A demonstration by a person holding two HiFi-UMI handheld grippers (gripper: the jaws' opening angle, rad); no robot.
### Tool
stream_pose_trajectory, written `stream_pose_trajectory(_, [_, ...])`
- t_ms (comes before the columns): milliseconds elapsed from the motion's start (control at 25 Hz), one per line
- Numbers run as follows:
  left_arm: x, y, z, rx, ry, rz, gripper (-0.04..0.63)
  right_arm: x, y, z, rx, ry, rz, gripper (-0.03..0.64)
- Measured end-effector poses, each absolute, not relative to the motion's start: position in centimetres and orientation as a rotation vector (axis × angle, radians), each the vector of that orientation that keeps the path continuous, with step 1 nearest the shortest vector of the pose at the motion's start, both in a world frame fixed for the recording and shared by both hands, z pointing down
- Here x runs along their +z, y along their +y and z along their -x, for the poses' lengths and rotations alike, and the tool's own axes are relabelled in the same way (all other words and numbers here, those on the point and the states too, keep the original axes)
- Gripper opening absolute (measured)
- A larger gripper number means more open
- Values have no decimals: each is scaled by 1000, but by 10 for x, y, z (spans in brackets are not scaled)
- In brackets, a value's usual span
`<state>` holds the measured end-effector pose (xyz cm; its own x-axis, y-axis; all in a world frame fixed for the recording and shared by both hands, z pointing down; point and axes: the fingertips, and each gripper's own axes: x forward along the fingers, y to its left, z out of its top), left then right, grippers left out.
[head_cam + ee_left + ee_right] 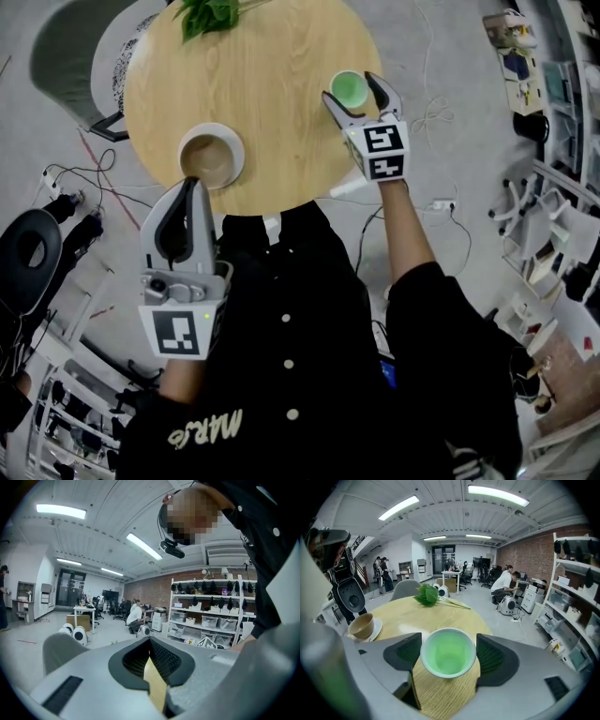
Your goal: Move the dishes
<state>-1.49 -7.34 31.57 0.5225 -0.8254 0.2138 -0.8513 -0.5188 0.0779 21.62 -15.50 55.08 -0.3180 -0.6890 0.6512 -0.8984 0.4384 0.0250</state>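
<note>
Over by the desk's (281,94) right edge, the green cup (448,652) stands upright, mouth up, and looks empty. It's dead centre between the right hand-held gripper's (352,89) wide-spread jaws. The pads sit right alongside it, though I can't swear they're squeezing yet. So the right one's clearly nearer, and I'd guess it only needs to close. The left hand-held gripper (192,183) is clamped shut on nothing, just off the desk's near edge by the brown cup (208,157) on its white saucer (238,145). Can't tell if that cup's got anything in it.
</note>
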Motion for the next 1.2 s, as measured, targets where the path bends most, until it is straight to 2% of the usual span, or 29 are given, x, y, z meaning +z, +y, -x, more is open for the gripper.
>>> stream_pose_trajectory(680, [319,-71,8,253,-1439,-2582,3,567,-155,-221,492,-2131,-1328,370])
stream_pose_trajectory(1000, [308,-66,6,247,-1439,-2601,3,547,-155,-227,482,-2166,-1344,385])
stream_pose_trajectory(1200, [299,-68,21,222,-1483,-2592,3,506,-153,-217,413,-2201,-1358,333])
